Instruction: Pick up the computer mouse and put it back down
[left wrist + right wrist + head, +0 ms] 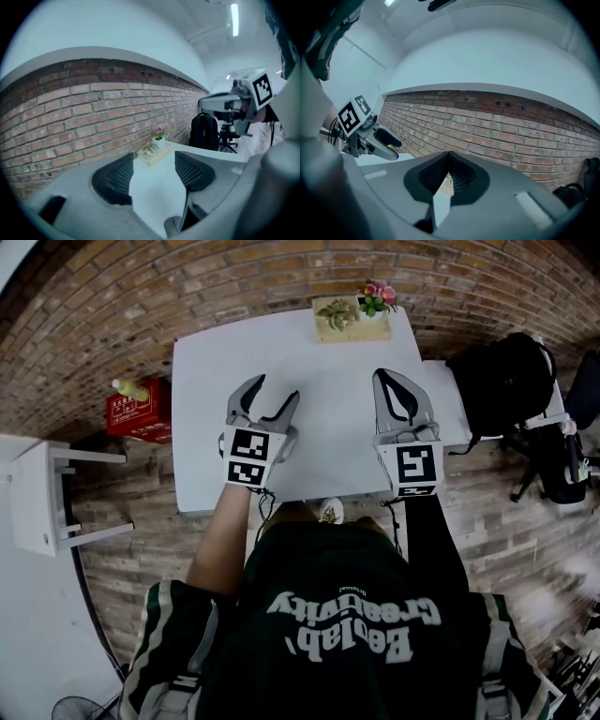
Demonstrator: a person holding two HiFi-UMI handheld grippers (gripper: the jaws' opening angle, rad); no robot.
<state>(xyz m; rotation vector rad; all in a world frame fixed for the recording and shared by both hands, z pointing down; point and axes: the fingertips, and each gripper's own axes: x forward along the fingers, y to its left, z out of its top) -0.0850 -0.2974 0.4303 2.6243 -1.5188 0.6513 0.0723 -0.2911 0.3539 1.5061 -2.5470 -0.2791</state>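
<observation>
No computer mouse shows in any view. Over the white table point(328, 352), near its front edge, my left gripper point(277, 390) stands open with its two fingers spread. In the left gripper view the left gripper point(153, 176) has only bare tabletop between its black ribbed pads point(115, 180). My right gripper point(384, 376) hangs over the table's right half, shut, with its fingertips meeting. The right gripper view shows the right gripper point(449, 164) with its pads closed on nothing, aimed level at the brick wall.
A wooden tray point(337, 317) with an ornament and a pot of pink flowers point(378, 298) stand at the table's far edge. A black backpack point(502, 381) sits to the right, beside a chair. Left of the table are a red box point(139, 409) and white furniture point(47, 493).
</observation>
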